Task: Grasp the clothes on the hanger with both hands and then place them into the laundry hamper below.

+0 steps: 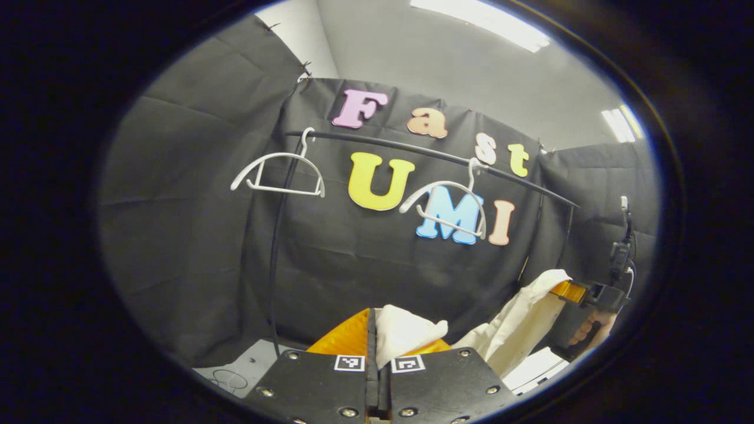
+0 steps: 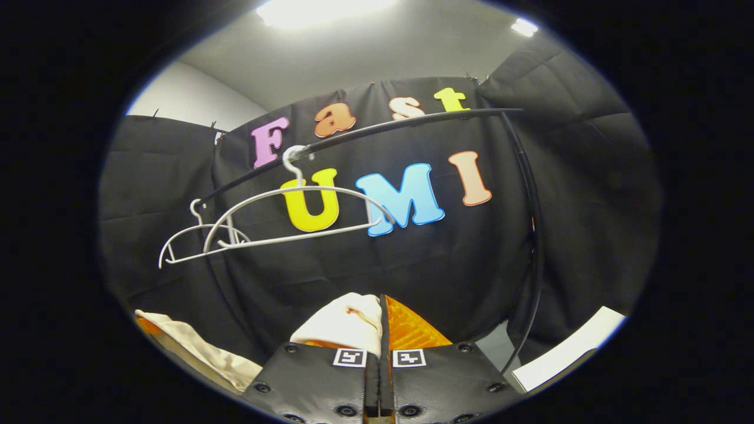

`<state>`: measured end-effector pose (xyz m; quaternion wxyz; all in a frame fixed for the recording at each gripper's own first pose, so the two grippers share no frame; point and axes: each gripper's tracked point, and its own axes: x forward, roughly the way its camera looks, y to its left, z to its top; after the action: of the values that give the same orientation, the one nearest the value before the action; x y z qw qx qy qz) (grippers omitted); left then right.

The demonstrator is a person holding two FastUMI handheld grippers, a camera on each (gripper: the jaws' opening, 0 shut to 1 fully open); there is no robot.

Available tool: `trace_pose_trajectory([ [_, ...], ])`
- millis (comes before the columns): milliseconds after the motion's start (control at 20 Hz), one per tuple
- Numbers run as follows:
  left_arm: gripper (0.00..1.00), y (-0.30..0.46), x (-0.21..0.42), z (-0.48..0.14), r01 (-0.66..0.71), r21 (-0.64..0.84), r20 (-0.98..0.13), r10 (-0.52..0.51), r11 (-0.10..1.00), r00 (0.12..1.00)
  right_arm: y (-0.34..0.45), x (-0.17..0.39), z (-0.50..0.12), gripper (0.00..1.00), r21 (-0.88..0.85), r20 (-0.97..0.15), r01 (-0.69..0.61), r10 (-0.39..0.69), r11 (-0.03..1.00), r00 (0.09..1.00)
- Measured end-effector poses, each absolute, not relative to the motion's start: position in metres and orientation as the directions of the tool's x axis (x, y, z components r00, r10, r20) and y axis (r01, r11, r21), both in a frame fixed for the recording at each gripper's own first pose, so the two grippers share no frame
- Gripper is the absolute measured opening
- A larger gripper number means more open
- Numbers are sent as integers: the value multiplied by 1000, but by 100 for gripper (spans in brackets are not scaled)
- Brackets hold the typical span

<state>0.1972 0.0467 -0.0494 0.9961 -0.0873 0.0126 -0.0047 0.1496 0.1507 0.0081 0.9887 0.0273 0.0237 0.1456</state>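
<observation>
Cream, crumpled garment (image 1: 518,324), slung between both grippers. Left gripper (image 1: 377,330) clenched on one bunched end. Right gripper (image 2: 382,324) clenched on the other.

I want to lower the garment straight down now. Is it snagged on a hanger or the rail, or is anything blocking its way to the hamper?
The cream garment hangs clear below both empty hangers and the rail, pinched by the left gripper and right gripper. Nothing visible blocks it, but the hamper lies out of sight, so that path is unconfirmed.

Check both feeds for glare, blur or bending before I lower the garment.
Left gripper view: ceiling light blown out, rail bowed by fisheye, hangers sharp. Right gripper view: ceiling glare stronger, garment at the tongs slightly soft, rail curved.
</observation>
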Motion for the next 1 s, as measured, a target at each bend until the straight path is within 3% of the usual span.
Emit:
trace_pose_trajectory([
  [550,2,69,158,-119,41,-156,-143,-63,987,988,234,65,-99,0,54,-272,-415,413,908,869],
  [1000,0,89,156,-243,-22,-164,-363,-39,986,931,232,49,-213,4,23,-513,-385,342,922,787],
])
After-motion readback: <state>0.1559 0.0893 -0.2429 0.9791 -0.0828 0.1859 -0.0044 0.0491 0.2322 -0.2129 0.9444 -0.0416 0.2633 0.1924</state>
